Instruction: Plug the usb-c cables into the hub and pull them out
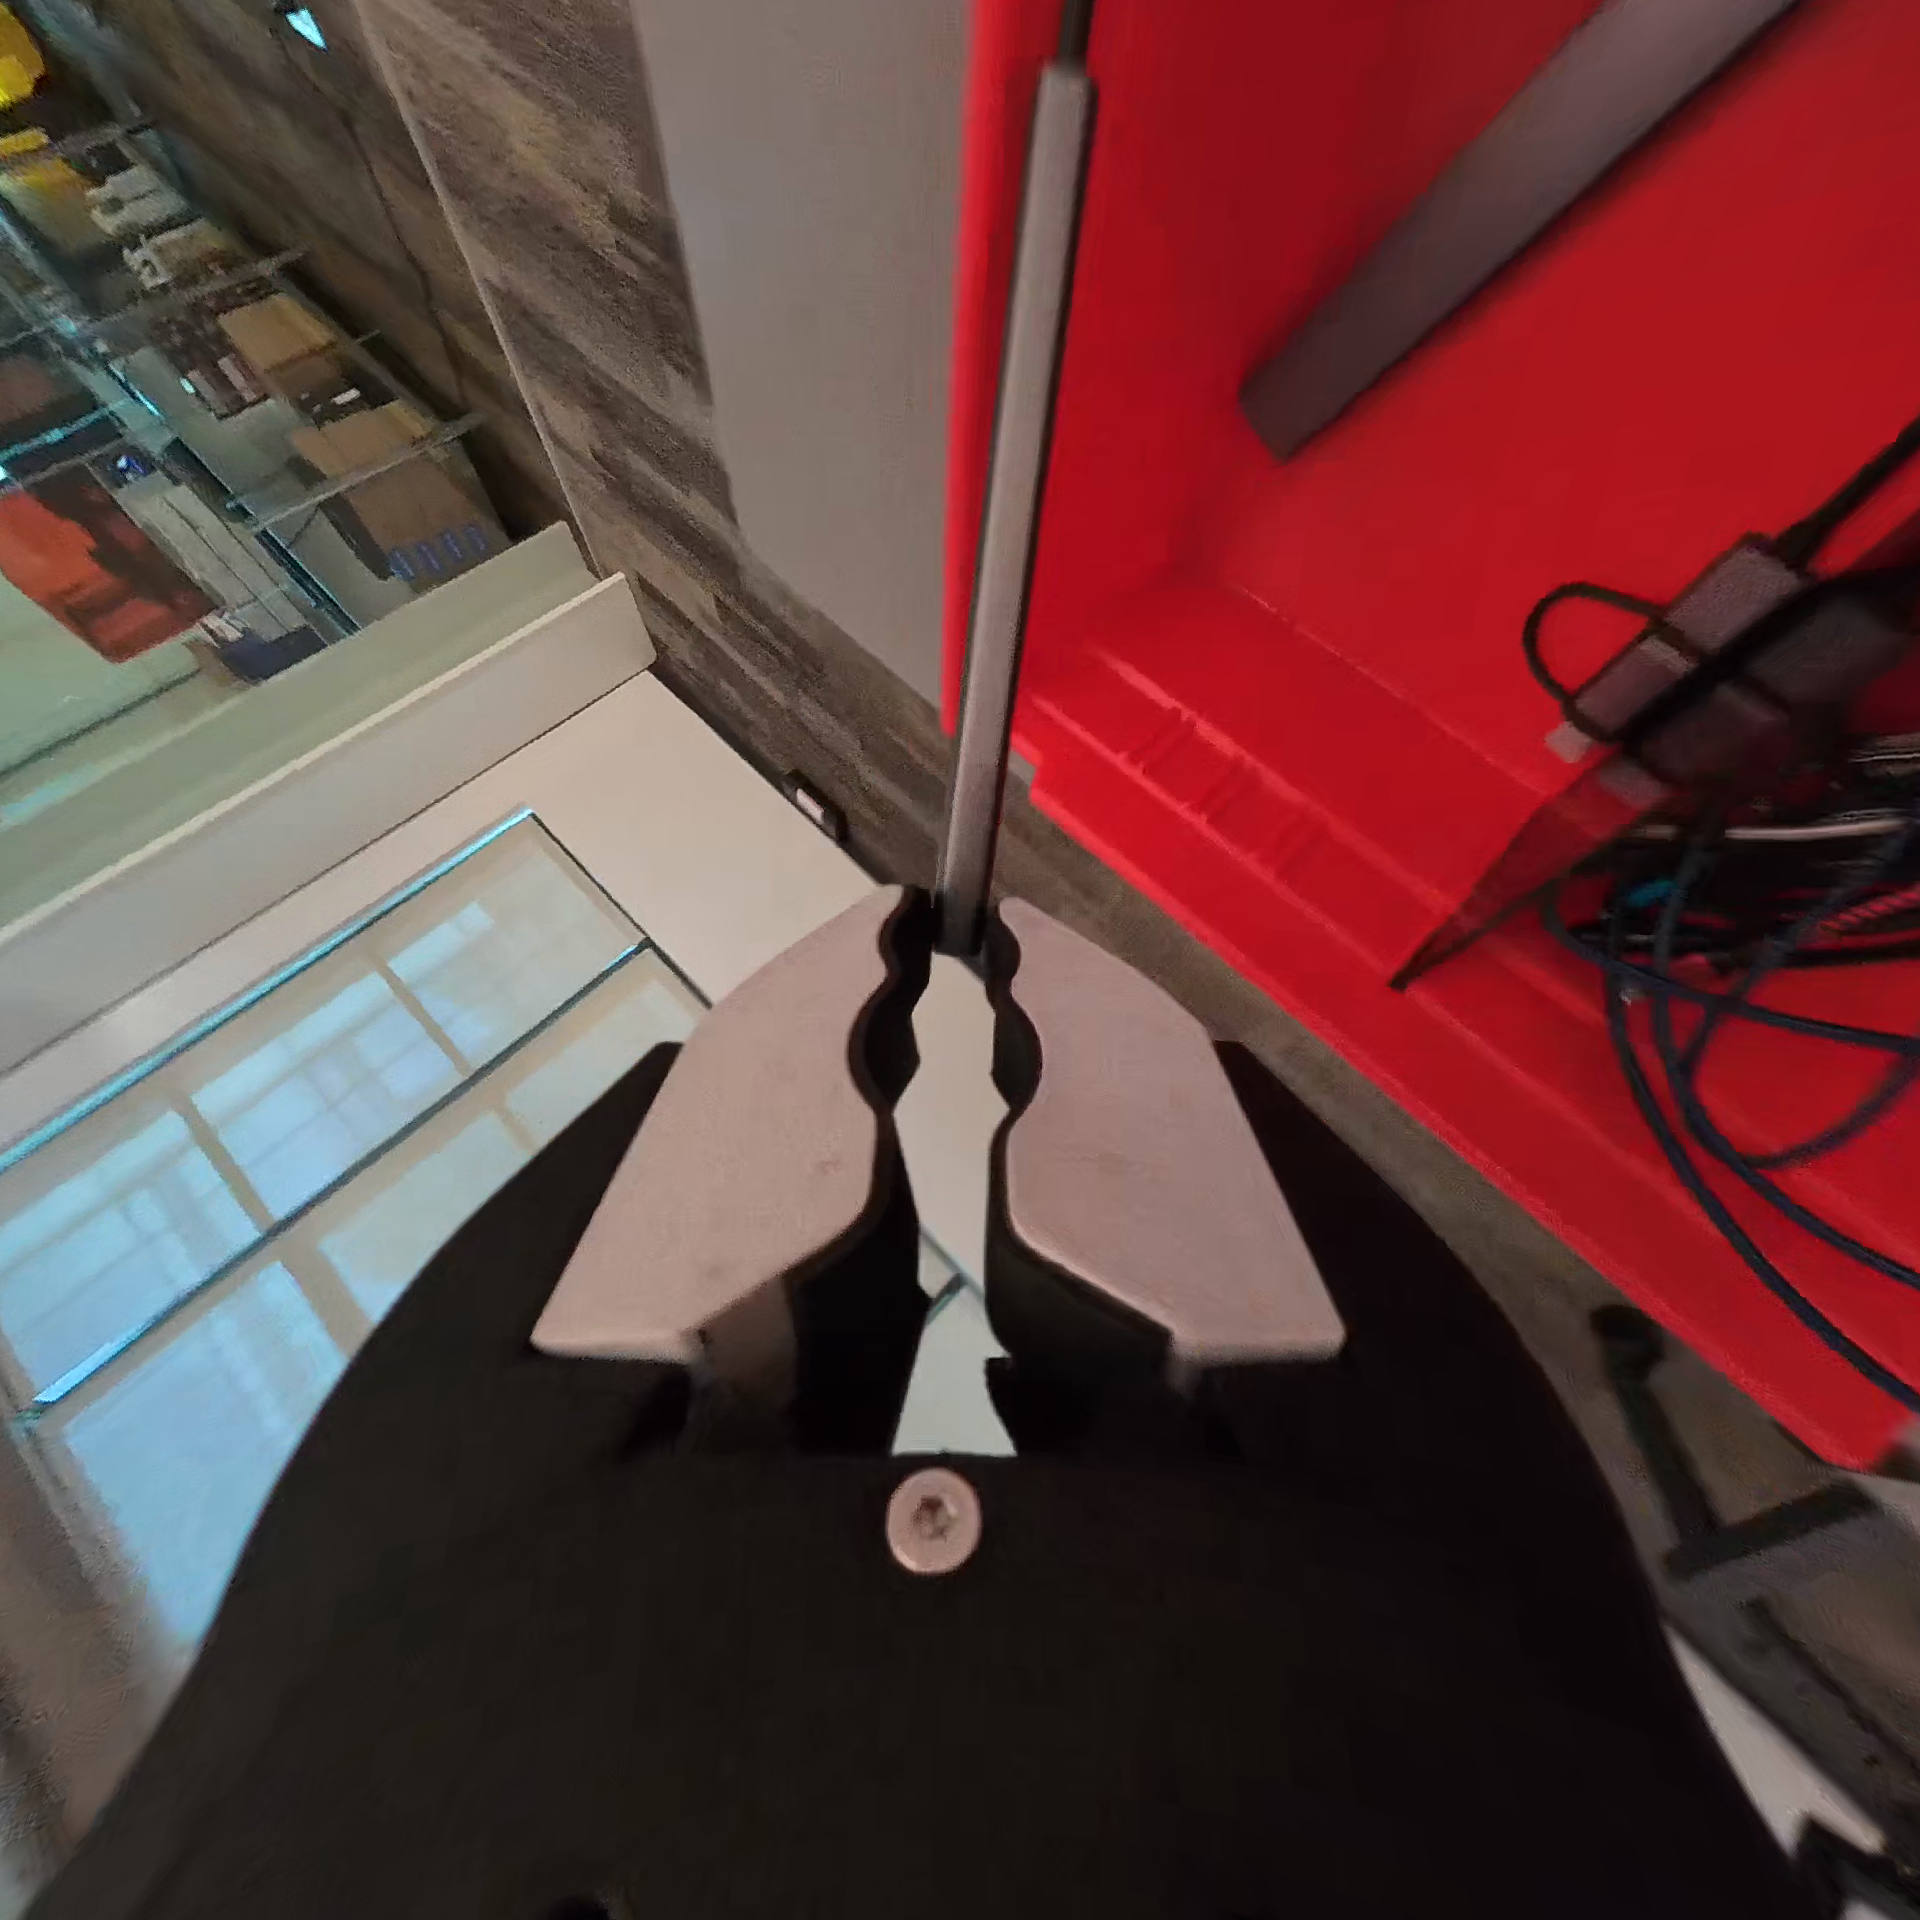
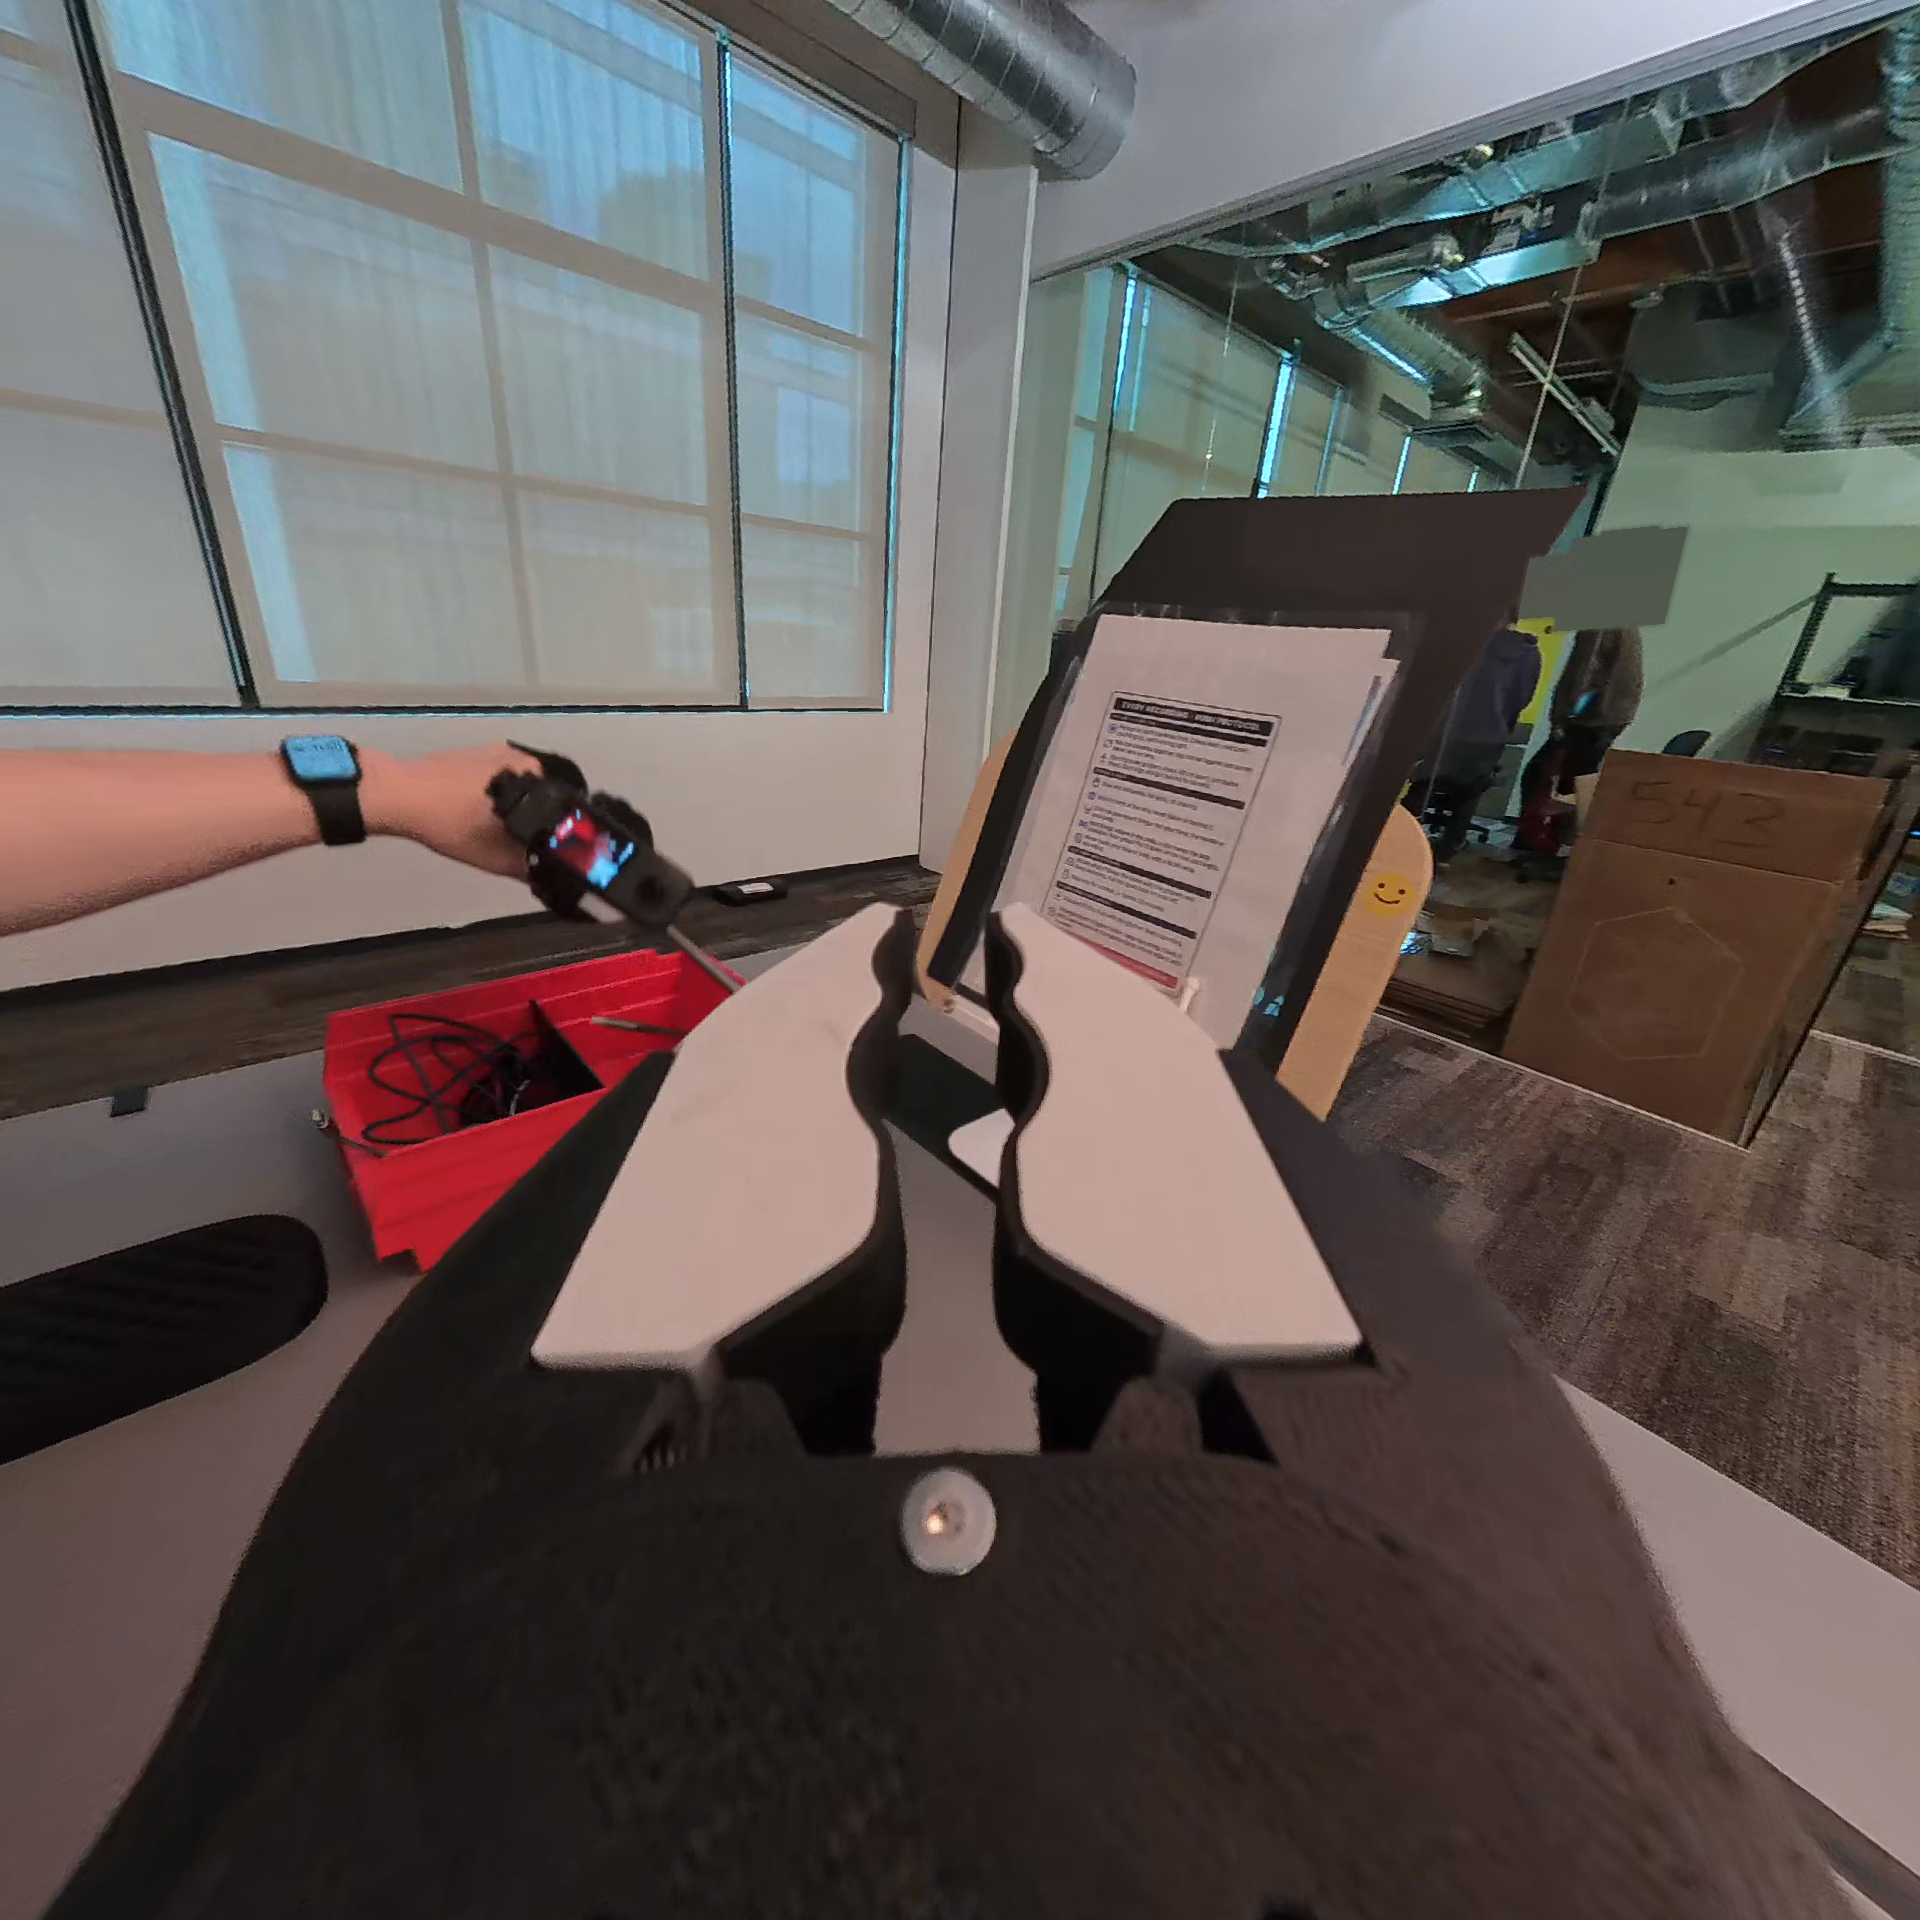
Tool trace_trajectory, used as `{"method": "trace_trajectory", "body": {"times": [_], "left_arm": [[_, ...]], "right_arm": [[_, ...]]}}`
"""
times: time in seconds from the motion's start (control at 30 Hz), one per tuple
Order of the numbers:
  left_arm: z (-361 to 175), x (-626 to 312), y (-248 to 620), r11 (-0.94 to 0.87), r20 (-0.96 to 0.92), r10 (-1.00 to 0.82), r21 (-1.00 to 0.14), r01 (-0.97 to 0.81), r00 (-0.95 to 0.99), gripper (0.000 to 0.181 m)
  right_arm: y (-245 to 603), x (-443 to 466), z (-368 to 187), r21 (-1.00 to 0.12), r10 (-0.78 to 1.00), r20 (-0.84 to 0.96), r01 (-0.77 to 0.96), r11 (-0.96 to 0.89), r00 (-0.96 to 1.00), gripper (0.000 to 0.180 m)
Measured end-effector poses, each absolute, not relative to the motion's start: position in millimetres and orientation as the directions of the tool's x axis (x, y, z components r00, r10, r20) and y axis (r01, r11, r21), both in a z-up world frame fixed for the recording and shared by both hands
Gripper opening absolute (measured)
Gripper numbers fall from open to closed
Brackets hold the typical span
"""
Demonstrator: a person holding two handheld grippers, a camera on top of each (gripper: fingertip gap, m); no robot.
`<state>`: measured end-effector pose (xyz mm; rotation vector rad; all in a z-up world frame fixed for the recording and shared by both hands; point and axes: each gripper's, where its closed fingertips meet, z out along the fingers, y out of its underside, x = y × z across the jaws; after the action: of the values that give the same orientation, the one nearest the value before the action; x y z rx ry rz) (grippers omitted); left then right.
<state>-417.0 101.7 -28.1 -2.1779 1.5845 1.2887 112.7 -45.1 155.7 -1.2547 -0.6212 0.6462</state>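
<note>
Your left gripper (image 1: 958, 925) has its fingertips pinched on the near end of a long, thin grey hub (image 1: 1023, 499), which runs straight away from the jaws, seen edge-on, over the rim of the red bin (image 1: 1299, 727). From the right wrist view you can see that same gripper farther off, held in your left hand (image 2: 457, 805) with a watch (image 2: 322, 784) on the wrist, reaching over the bin's far corner with the grey bar pointing down toward the bin's edge. Inside the bin, a second flat grey bar (image 1: 1475, 249) lies on the red floor in the far compartment. A dark divider (image 1: 1527, 883) splits the bin, and the compartment past it holds a tangle of dark cables (image 1: 1745, 1039); a small grey adapter block (image 1: 1704, 644) with a thin black lead looped beside it sits at the top of that tangle. The picture is soft there, so which of those leads are the usb-c ones cannot be told. Your right gripper (image 2: 951, 935) hangs above the grey table (image 2: 156, 1164), well apart from the bin, its fingers a narrow gap apart with nothing between them. It points toward a dark stand (image 2: 1351, 561) holding a printed sheet (image 2: 1174, 821).
</note>
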Motion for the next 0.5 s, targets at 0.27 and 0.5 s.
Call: {"method": "trace_trajectory", "body": {"times": [0.27, 0.5], "left_arm": [[81, -328, 48, -0.389, -0.704, -0.510, -0.324, -0.862, 0.494, 0.010], [112, -204, -27, -0.189, -0.227, -0.733, -0.838, -0.512, 0.642, 0.010]], "right_arm": [[-50, 89, 150, -0.983, 0.807, 0.068, -0.101, 0.156, 0.587, 0.013], [-58, 33, 130, -0.993, 0.887, 0.094, -0.021, 0.116, 0.451, 0.019]]}}
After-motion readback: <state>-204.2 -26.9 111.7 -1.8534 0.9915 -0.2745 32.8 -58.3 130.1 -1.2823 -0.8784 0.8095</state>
